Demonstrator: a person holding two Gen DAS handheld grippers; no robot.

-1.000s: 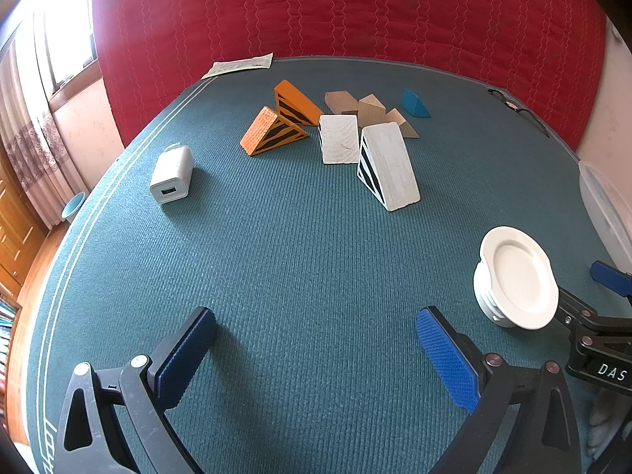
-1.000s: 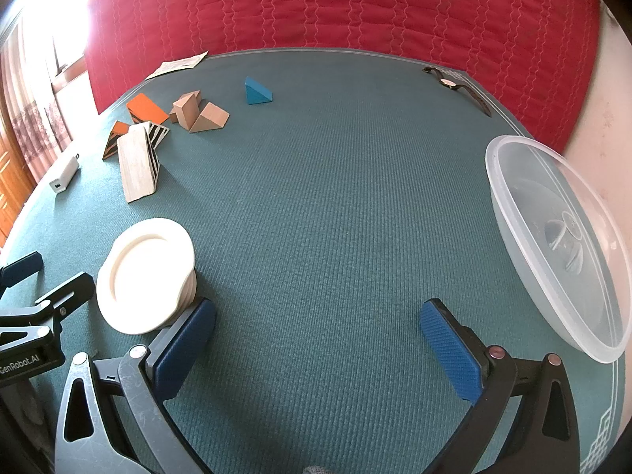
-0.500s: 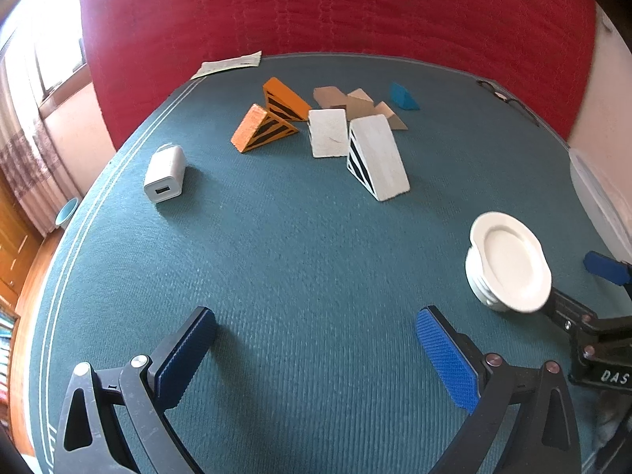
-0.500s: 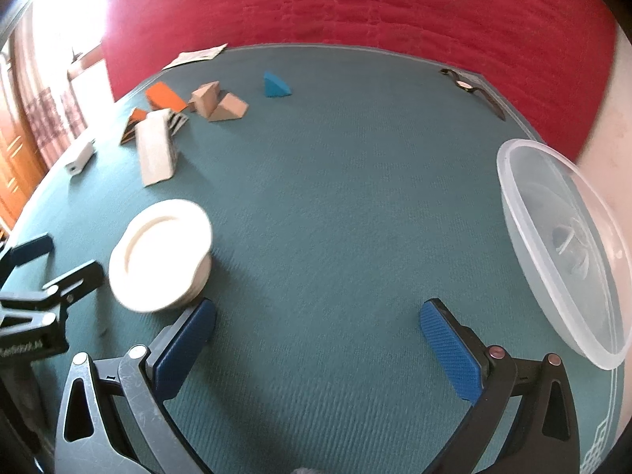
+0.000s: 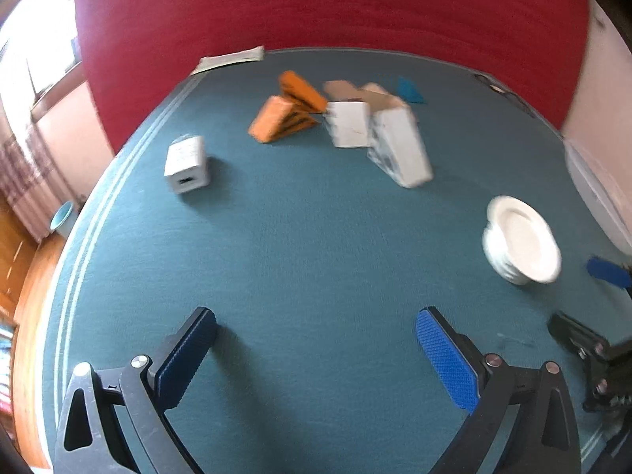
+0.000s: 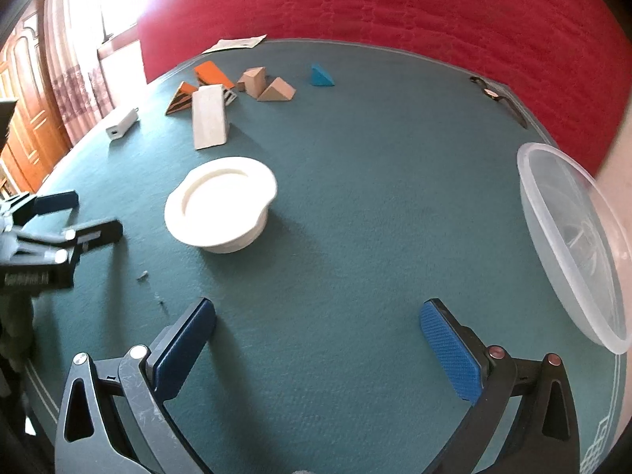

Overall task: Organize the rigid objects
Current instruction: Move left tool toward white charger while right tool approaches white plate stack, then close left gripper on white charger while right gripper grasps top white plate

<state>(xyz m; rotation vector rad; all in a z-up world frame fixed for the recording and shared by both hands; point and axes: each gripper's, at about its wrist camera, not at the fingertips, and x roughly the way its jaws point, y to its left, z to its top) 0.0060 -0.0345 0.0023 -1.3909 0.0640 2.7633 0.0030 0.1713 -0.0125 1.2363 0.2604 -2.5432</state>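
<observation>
the teal carpeted table (image 6: 375, 181) carries everything, backed by a red quilted cloth (image 6: 395, 4). at its right edge sits the clear round plastic tub (image 6: 572, 245), seemingly empty, its far side cut off by the frame. near the table's middle stands the white round flanged dish (image 6: 221, 205), alone and well apart from the tub. farther back lies the scatter of rigid pieces: a long white wooden wedge (image 6: 209, 118), orange striped wedges (image 6: 197, 83), tan wooden blocks (image 6: 266, 85), a small blue wedge (image 6: 320, 76) and a white charger block (image 6: 123, 123) off to the left.

judging by this, sorting has barely begun: nothing looks gathered anywhere. the left gripper (image 5: 312, 339) and right gripper (image 6: 316, 330) both hang wide and empty over bare carpet.

the left wrist view is motion-blurred, so the stripes and block edges are hard to read.
</observation>
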